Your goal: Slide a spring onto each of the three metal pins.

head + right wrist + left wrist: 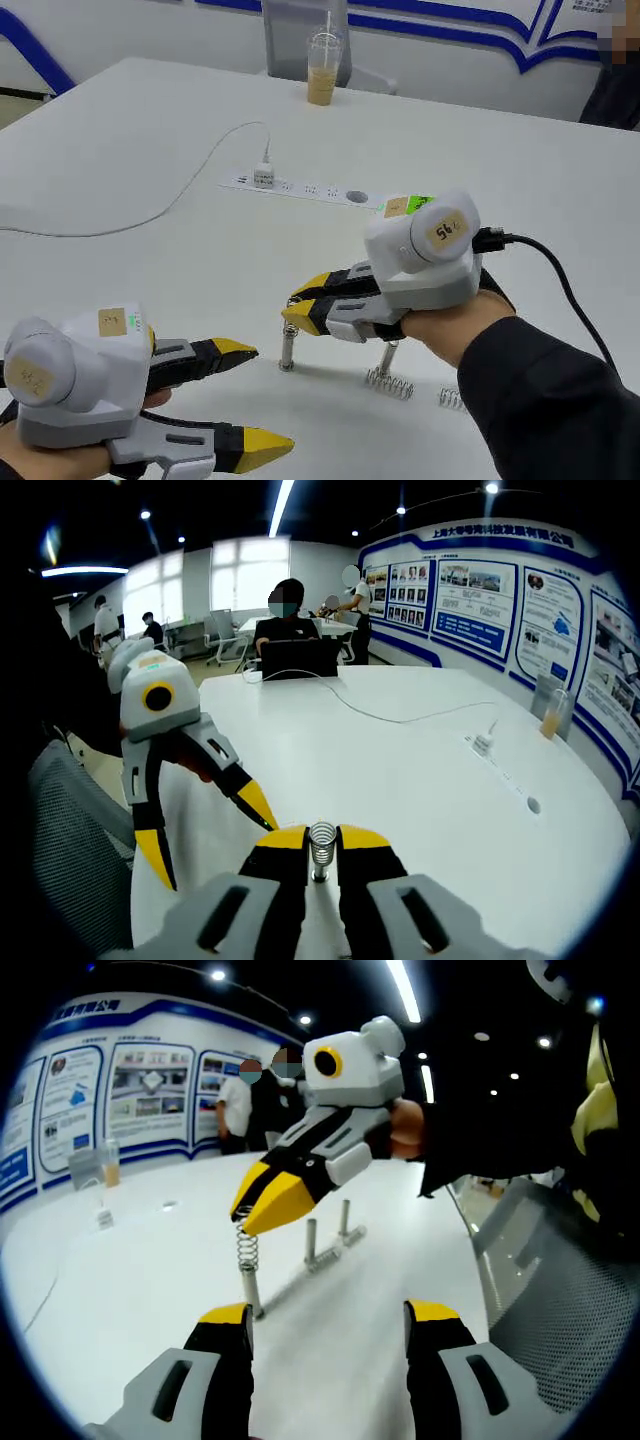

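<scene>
Tips of my right tongs are pinching a spring, clamped together on its coils. They are holding it upright over the first pin, and the spring's lower end is meeting the top of that pin. In the right gripper view the spring is showing end-on, sitting just between the yellow tips.

My left tongs are hovering near the right ones, with tips spread well apart and gripping nothing. They are pointing toward that same pin, which is standing just ahead of their tips.

Past the first pin, on the far side from my left tongs, a second pin and a third pin are standing bare in a row. In the head view they are sitting under my right hand, partly hidden by it. Two loose springs are lying flat below that hand, one loose spring near a pin's foot and the other loose spring just beside it.

Farther out beyond the right tongs, a power strip is lying on the white table with a white cable trailing off toward my left. Well beyond that, a plastic cup with a straw is standing at the table's far edge.
</scene>
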A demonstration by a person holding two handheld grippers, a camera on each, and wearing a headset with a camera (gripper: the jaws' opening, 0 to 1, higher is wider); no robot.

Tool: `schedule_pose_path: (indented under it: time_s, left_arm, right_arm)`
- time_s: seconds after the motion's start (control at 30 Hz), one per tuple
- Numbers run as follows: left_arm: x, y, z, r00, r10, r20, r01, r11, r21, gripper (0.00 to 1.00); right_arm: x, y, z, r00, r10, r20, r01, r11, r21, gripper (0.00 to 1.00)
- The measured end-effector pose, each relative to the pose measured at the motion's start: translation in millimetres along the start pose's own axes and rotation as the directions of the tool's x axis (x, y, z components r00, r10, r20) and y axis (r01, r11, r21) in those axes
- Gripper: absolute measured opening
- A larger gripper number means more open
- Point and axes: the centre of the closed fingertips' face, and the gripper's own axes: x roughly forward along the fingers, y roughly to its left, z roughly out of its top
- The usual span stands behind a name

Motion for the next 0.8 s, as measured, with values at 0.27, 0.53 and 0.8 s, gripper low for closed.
schedule_pose_path:
  time_s: [0.27, 0.53, 0.8]
  left_arm:
    - [-0.4, 0.6, -0.4, 1.0000, 0.002, -0.002, -0.002, 1.000, 0.000, 0.62]
    - [-0.6, 1.8, -1.6, 1.0000, 0.006, -0.001, -0.006, 1.000, -0.002, 0.62]
    - [-1.0, 3.9, -2.1, 0.9999, 0.012, -0.001, -0.012, 1.000, -0.007, 0.63]
  right_arm:
    - [6.9, 1.3, -7.7, 0.9999, 0.006, -0.013, -0.006, 1.000, 0.004, 0.12]
    - [13.2, 0.8, -16.4, 0.9997, 0.005, -0.024, -0.005, 1.000, 0.006, 0.12]
    - [21.3, 1.6, -29.9, 0.9989, 0.008, -0.046, -0.007, 1.000, 0.017, 0.12]
